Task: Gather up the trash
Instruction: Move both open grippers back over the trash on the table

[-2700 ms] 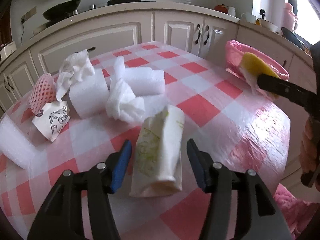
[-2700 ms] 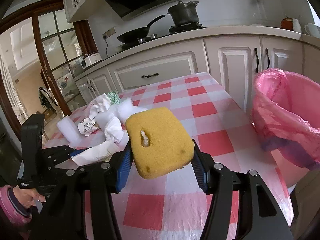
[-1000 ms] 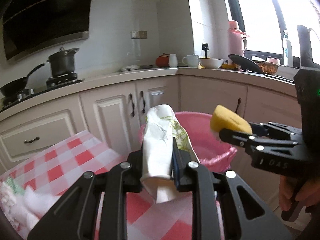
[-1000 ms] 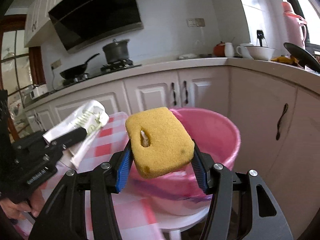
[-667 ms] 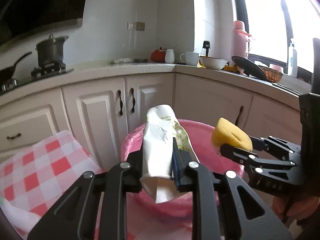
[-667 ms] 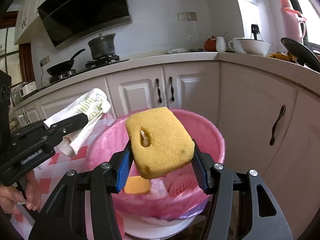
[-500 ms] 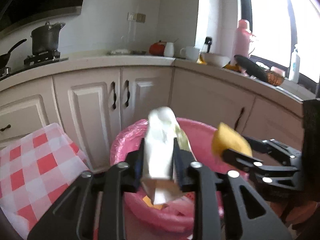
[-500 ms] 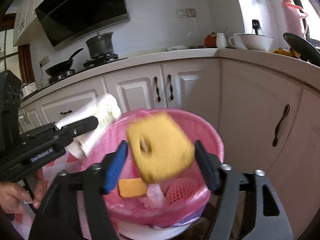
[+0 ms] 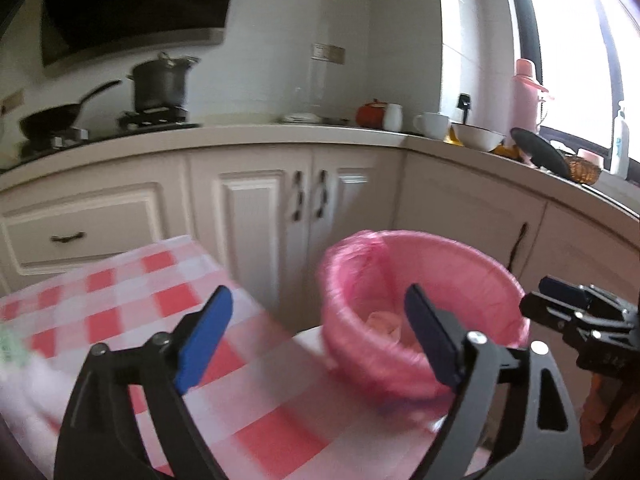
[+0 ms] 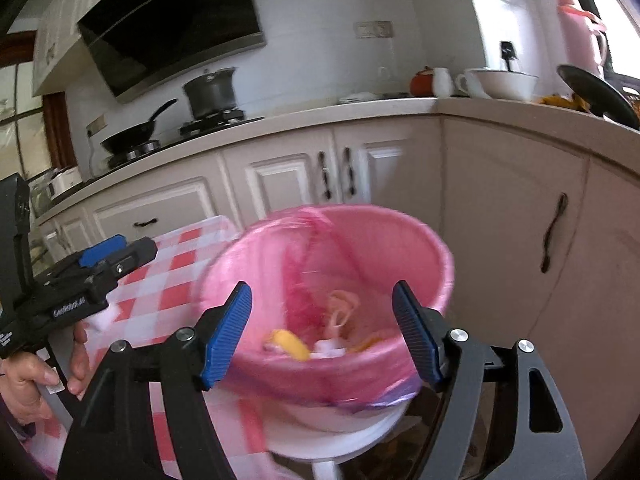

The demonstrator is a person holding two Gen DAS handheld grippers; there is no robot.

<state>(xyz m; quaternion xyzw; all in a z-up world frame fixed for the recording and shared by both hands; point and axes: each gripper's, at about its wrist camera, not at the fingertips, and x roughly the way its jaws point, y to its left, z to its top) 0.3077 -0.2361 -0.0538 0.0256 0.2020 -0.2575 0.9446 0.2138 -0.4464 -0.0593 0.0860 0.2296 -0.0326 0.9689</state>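
Note:
A pink-lined trash bin (image 9: 464,264) (image 10: 424,252) stands beside the checked table (image 9: 132,312). Blurred trash lies inside it, with a yellow piece (image 10: 290,344) near the front. My left gripper (image 9: 320,336) hangs over the table's corner, its jaws opening wide with nothing between the blue pads. It shows again in the right wrist view as the left gripper (image 10: 108,256), held by a hand (image 10: 36,376). My right gripper (image 10: 326,332) is open above the bin's near rim and empty. The right gripper (image 9: 560,300) also shows at the right edge of the left wrist view.
White kitchen cabinets (image 9: 280,208) (image 10: 520,216) wrap around behind the bin. On the worktop stand a pot (image 9: 162,84), a pan (image 9: 52,120), cups, a bowl (image 9: 478,136) and a pink flask (image 9: 528,92). A white stool (image 10: 340,436) bears the bin.
Both grippers have opened. The crumpled paper has left the left jaws and the yellow sponge has left the right jaws; both went into the bin. The left gripper has swung back towards the table.

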